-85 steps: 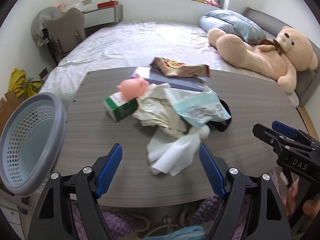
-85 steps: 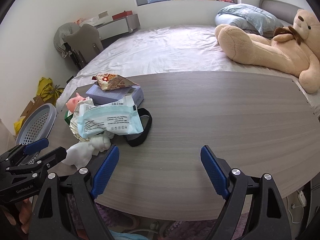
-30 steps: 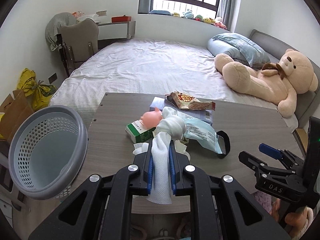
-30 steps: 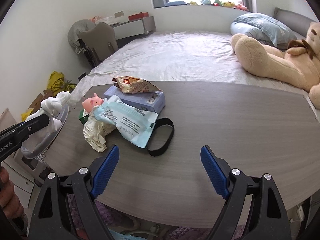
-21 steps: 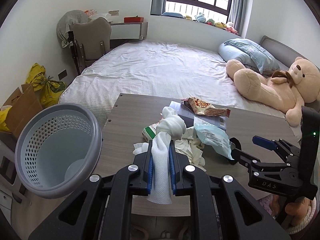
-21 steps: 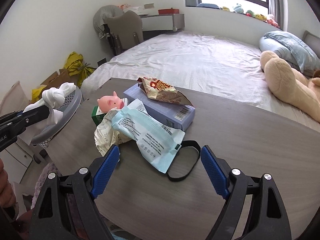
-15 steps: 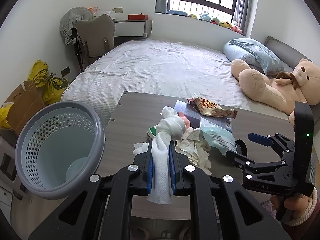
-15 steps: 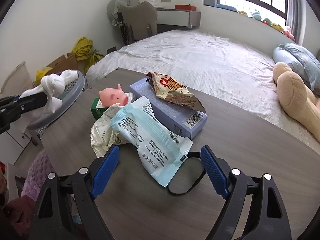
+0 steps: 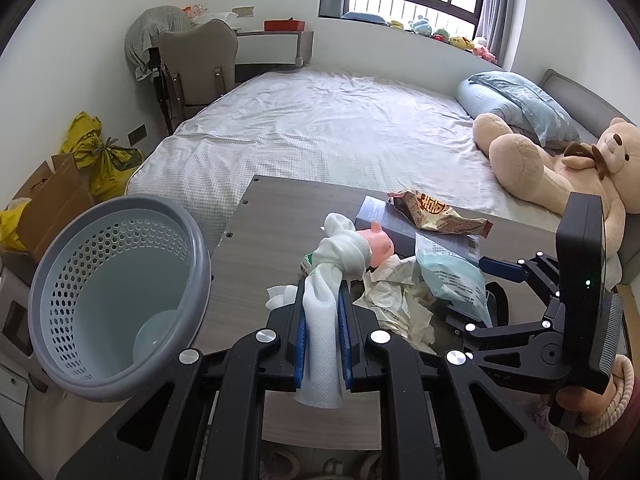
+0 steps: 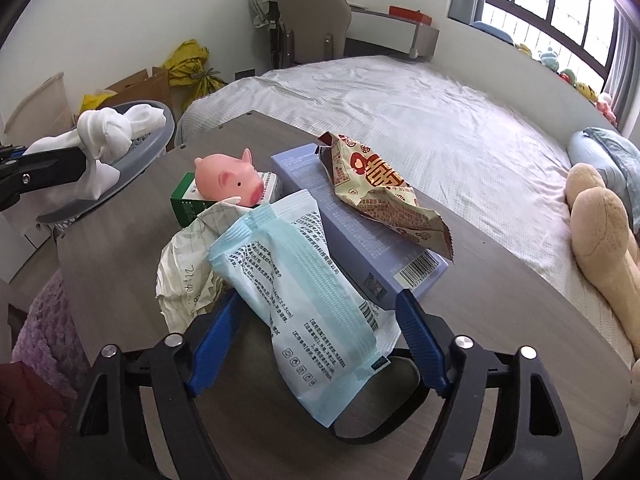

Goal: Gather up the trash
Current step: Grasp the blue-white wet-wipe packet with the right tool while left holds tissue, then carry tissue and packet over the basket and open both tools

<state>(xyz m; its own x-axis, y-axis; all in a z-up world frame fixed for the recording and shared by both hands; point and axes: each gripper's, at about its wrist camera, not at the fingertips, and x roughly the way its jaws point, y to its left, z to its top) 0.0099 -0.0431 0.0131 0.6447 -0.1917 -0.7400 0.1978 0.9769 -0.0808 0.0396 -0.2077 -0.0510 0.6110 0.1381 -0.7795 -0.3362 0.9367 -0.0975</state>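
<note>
Near: left gripper (image 9: 323,334) clamped tight on a knotted white cloth (image 9: 334,276), the knot standing above the pads, the tail hanging below. It hangs over the table's left edge, beside the grey perforated waste basket (image 9: 160,216), not yet over its mouth. The basket stands off the table's left edge and looks nearly empty.

Right gripper (image 10: 316,340): jaws have just been closing and now straddle the pale-blue wipes packet (image 10: 296,292), one blue pad on each long side. The pads do not look to be pressing yet. The packet's near end overhangs a black strap loop (image 10: 372,432) lying on the table (image 10: 500,276); its far end rides up on crumpled paper (image 10: 184,268).

Middle: a pink toy pig (image 10: 230,178) sits on a green-and-white carton (image 10: 188,204). A lavender box (image 10: 360,248) lies behind the packet, a printed snack wrapper (image 10: 376,188) on top of it. All of it sits in a heap towards the table's left end.

Far: bed, a large teddy bear (image 9: 560,168), a chair, all well apart from the work.

Judgement on doing it well:
- Left: carry the cloth fully over the basket's mouth before letting go; the hanging tail could catch the rim and drag the cloth out.
- Right: close across the packet's width, near its middle. The film is slick and soft, so expect it to buckle; a low grip risks snagging the strap.
- Lift straight up so the paper and pig are not dragged along.
- Pig, carton and box probably not trash; leave them.
</note>
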